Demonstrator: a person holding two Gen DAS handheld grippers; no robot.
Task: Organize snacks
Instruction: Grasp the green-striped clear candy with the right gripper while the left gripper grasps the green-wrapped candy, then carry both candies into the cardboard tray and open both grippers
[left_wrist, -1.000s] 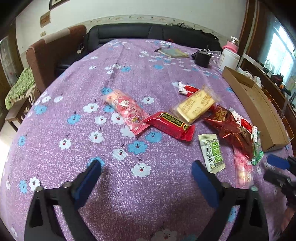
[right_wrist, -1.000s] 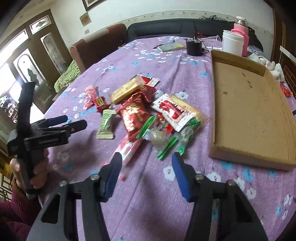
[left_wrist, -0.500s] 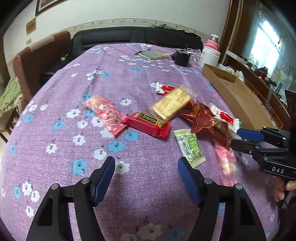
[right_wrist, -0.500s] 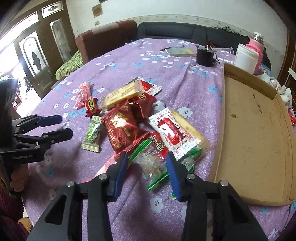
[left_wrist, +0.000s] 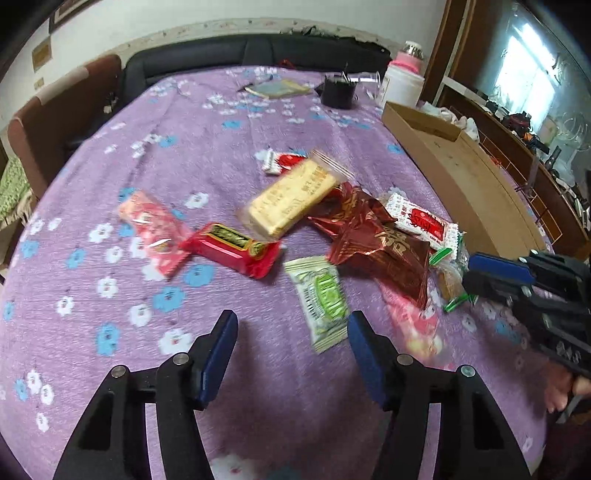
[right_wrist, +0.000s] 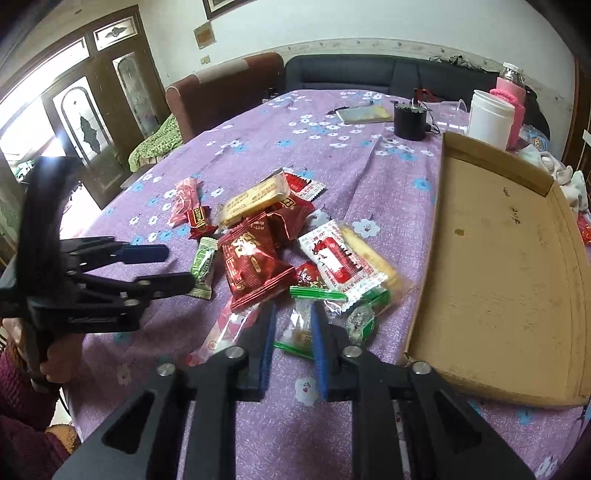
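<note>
In the right wrist view the right tongs (right_wrist: 291, 325) reach in from the bottom centre, tilted steeply down at the near edge of the snack pile. Their blue pads are closing on a clear packet with green ends (right_wrist: 301, 326), which sits between them and looks pinched (the pads hide the contact itself).

At the left edge of that view a hand (right_wrist: 55, 354) in a dark red sleeve grips the handle of the left tongs (right_wrist: 173, 269), which point rightward toward the pile. Their two fingers stand apart, one above the other, near a small green packet (right_wrist: 203, 267) that lies flat on the table (right_wrist: 258, 424).

In the left wrist view the left tongs (left_wrist: 291, 332) come up from the bottom, angled down over the purple flowered cloth. Their jaws are closing but still wide, with only the near corner of the green packet (left_wrist: 323, 299) showing between the tips; the pads do not touch it.

The snacks lie heaped mid-frame: a dark red foil bag (right_wrist: 255, 266), a yellow biscuit pack (right_wrist: 255, 201) resting on top at a tilt, a red bar (left_wrist: 231, 249) and a pink packet (left_wrist: 153, 230) to the left, a white and red packet (right_wrist: 338, 260) to the right. A shallow cardboard tray (right_wrist: 436, 229) sits just beside the pile at the right.
</note>
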